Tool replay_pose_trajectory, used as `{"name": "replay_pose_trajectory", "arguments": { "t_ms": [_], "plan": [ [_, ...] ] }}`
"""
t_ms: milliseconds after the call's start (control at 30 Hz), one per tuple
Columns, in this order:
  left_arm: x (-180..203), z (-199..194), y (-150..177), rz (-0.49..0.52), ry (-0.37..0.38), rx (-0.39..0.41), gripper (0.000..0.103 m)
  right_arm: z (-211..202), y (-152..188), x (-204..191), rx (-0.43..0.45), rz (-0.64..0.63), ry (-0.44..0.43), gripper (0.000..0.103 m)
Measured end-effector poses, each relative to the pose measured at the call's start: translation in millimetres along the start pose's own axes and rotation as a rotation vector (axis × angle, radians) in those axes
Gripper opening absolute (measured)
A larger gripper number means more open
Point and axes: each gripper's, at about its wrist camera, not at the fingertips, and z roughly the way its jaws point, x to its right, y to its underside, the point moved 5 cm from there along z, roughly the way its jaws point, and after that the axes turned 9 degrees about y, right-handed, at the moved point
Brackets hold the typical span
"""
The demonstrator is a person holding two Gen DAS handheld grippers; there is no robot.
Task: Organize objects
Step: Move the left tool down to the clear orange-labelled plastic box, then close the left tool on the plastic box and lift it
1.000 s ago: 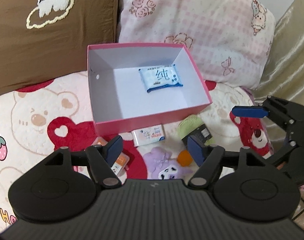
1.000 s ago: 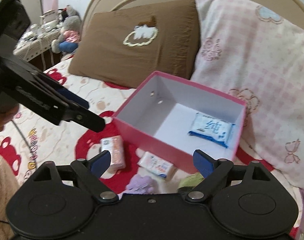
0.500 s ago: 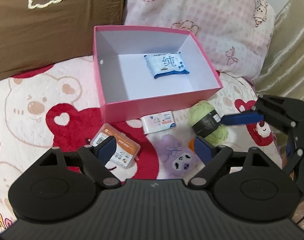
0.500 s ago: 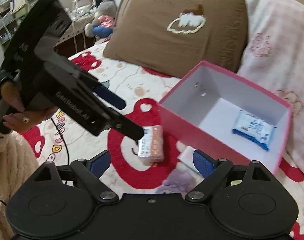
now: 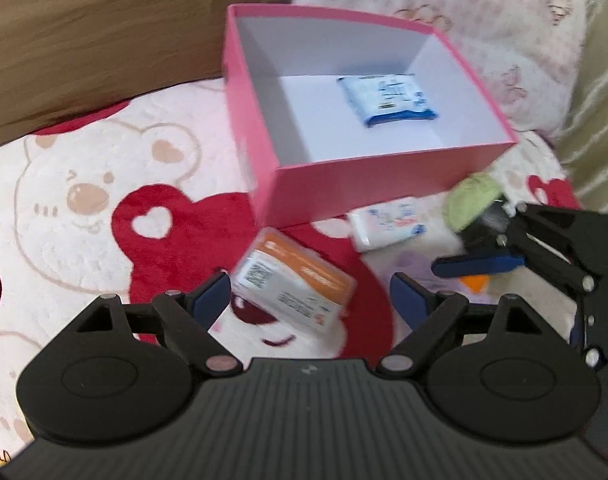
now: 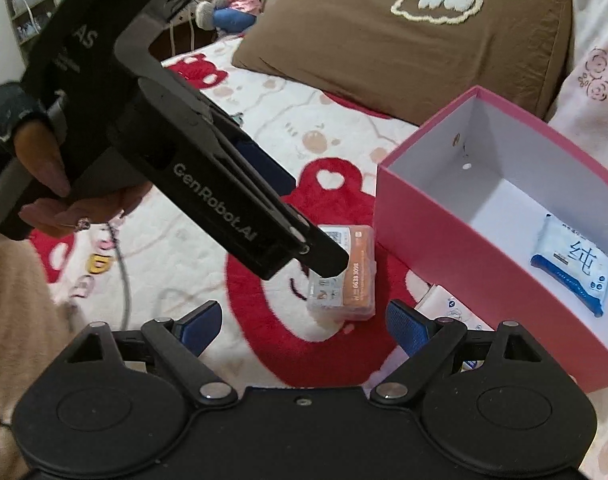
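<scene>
Bedspread (image 5: 103,184) and its load, at the approach to the next pick. I had the pink box (image 5: 344,196) standing open toward the head edge of the bedspread, against the brown pillow (image 5: 103,32) and the checked pillow (image 5: 484,28), with one blue wipes pack (image 5: 388,98) already on its floor. The loose things lay just before the box's near wall: a green yarn ball (image 5: 470,200), a small white tissue pack (image 5: 388,222) and, nearest me, an orange-and-clear packet (image 5: 291,284) set askew. The left gripper (image 5: 310,292) hung directly above that packet; its jaws had just been opening and stood apart, the packet's image lying between them though not touched. The right gripper (image 6: 304,320) also stood wide apart and empty, its view half blocked by the left tool. I judged the packet to be the left gripper's step in hand. To do it well I would square the fingers (image 5: 211,296) across the packet's short sides, descend until they bracket it, close gently because the casing looked slippery, and hold the right tool clear.
</scene>
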Motion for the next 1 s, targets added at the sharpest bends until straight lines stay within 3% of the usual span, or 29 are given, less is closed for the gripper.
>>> {"name": "replay_pose_trajectory", "arguments": {
  "t_ms": [300,567,733,900,1000],
  "plan": [
    [-35,41,11,-0.112,0.022,-0.002,0.086,49,11,-4,-0.016,0.029,0.058,0.088],
    [-40,58,12,-0.178,0.049,0.029,0.086,71,18,5,-0.046,0.17,0.043,0.087],
    [-46,66,10,-0.168,0.013,0.053,0.086,82,25,3,-0.061,0.224,0.013,0.075],
    [-53,70,5,-0.224,0.059,0.069,0.086,92,30,1,-0.065,0.252,0.006,0.067],
    [-51,72,6,-0.204,0.053,0.072,0.081,94,35,2,-0.059,0.266,0.011,0.063]
  ]
}}
